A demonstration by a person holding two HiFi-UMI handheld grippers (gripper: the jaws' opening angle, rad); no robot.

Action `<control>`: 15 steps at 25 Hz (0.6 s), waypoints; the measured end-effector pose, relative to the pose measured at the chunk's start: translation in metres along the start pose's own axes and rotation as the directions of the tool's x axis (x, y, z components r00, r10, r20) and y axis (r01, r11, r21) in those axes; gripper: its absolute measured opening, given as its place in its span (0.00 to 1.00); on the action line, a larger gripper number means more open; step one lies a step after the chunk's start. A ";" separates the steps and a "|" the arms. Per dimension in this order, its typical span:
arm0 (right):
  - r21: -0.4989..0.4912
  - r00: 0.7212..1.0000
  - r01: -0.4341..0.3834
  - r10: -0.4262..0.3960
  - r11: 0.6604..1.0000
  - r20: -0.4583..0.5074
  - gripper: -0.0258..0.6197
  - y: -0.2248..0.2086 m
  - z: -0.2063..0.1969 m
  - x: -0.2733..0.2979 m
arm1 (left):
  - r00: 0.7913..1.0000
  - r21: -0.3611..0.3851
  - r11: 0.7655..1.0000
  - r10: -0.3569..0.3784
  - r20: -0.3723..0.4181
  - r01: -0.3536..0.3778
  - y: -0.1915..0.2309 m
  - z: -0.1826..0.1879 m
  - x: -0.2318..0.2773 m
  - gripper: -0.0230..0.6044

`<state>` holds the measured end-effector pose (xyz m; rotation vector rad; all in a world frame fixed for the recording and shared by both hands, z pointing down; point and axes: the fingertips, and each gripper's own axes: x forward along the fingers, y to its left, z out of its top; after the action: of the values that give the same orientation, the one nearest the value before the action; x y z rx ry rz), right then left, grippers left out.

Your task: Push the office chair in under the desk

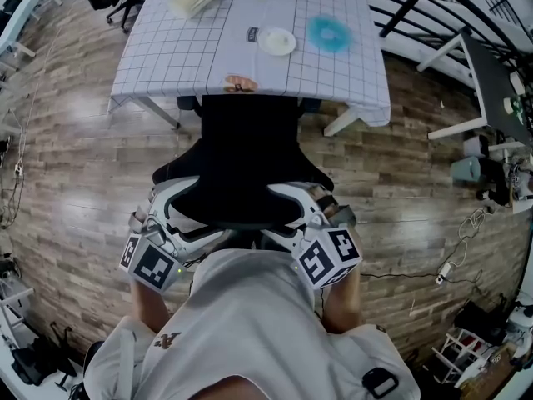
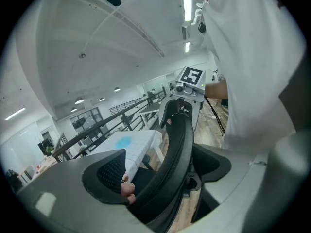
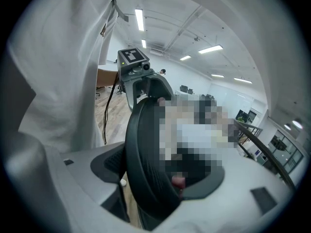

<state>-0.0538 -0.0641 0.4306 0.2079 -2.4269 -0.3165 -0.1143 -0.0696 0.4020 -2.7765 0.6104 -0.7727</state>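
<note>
**Fingers.** In the left gripper view the fingers (image 2: pixel 104 176) of the left gripper (image 2: pixel 160 176) stood one on each side of the black rim of the backrest (image 2: pixel 175 144) and were clamped on it. The right gripper view showed the right gripper (image 3: pixel 155 178) doing the same, with the rim running up between its two fingers (image 3: pixel 206 178). Neither gripper was empty.

**Governing relation.** In the head view the left gripper (image 1: pixel 187 215) and right gripper (image 1: pixel 291 215) held the two ends of the backrest's top edge, at lower centre of the frame. The long axis of that edge ran left to right across the picture, square to the worktop (image 1: pixel 166 48). The office chair (image 1: pixel 250 157) sat at mid-frame. Its front met the near edge of the grid cloth (image 1: pixel 350 98), and the seat appeared to be partly beneath it. The worktop lay straight ahead of the fingers, toward the top of the frame. Both grippers were about equally near to it, so in my judgement an even push from both would keep the chair straight.

**Outward.** A white disc (image 1: pixel 276 41) and a blue round patch (image 1: pixel 329 33) lay on the cloth, well clear of the chair.

**Writing.** The marker cubes (image 1: pixel 329 257) bore only black-and-white square patterns. A small emblem on the person's shirt (image 1: pixel 166 338) was too small to read. No brand was legible on the chair.
</note>
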 end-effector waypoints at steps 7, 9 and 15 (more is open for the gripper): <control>0.007 1.000 0.000 0.000 1.000 -0.013 0.54 -0.015 0.001 0.009 | 1.000 0.006 1.000 -0.009 0.001 0.009 0.018 -0.005 0.003 0.71; 0.009 1.000 0.005 -0.005 1.000 -0.015 0.54 -0.020 0.000 0.011 | 1.000 0.009 1.000 -0.013 0.001 0.013 0.022 -0.006 0.004 0.71; 0.014 1.000 0.026 -0.025 1.000 -0.012 0.54 -0.035 0.000 0.016 | 1.000 0.014 1.000 -0.025 0.005 0.025 0.038 -0.008 0.009 0.71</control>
<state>-0.0632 -0.1012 0.4305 0.2466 -2.4172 -0.3086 -0.1238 -0.1080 0.4020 -2.7775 0.5681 -0.7713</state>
